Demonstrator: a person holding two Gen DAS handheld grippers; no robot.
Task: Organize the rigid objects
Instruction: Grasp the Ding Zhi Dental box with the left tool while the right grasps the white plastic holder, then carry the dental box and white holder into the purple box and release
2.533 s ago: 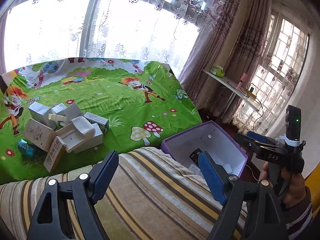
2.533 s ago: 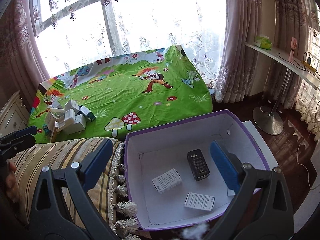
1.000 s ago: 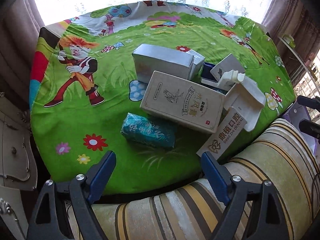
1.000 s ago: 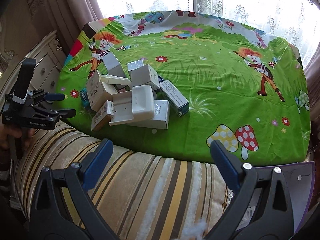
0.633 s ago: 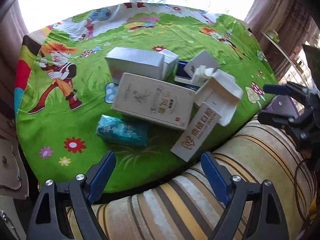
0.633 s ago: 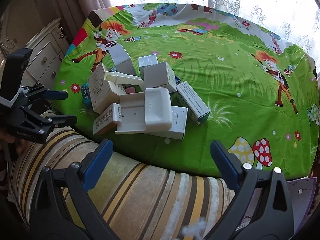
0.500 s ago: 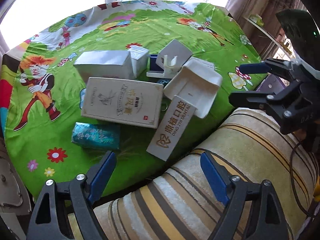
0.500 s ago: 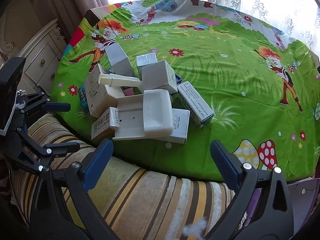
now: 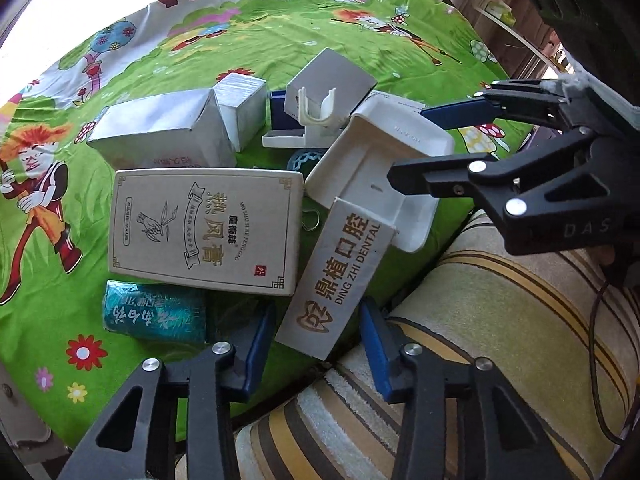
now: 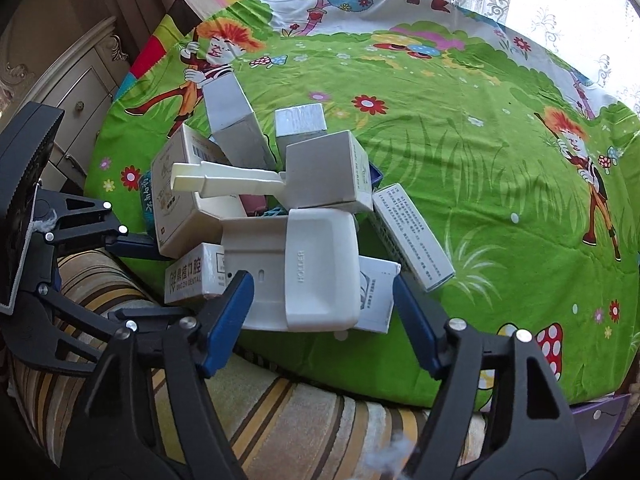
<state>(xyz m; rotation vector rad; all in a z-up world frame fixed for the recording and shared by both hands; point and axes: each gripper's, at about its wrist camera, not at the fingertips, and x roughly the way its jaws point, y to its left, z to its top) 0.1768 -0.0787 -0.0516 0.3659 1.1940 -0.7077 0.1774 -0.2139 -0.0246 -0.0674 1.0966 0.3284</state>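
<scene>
A pile of boxes lies on the green cartoon cloth [image 9: 248, 32]. My left gripper [image 9: 318, 344] is open, its fingers on either side of the near end of the long Ding Zhi Dental box [image 9: 340, 276]. My right gripper [image 10: 320, 312] is open around the near end of the white plastic holder [image 10: 316, 272]; it also shows in the left wrist view [image 9: 436, 140] at the holder [image 9: 376, 168]. A large cream box [image 9: 204, 224], a teal pack [image 9: 154, 316] and silver boxes [image 9: 160, 132] lie beside them.
A striped cushion [image 9: 500, 320] lies along the near edge of the cloth. A white clip stand [image 10: 224, 178] rests on top of the pile. A white box with printed text [image 10: 412, 236] lies to the right. A cream dresser [image 10: 76, 92] stands at the left.
Both grippers have moved in close to the pile. The left one has narrowed around the end of the dental box. The right one has come down over the white holder.
</scene>
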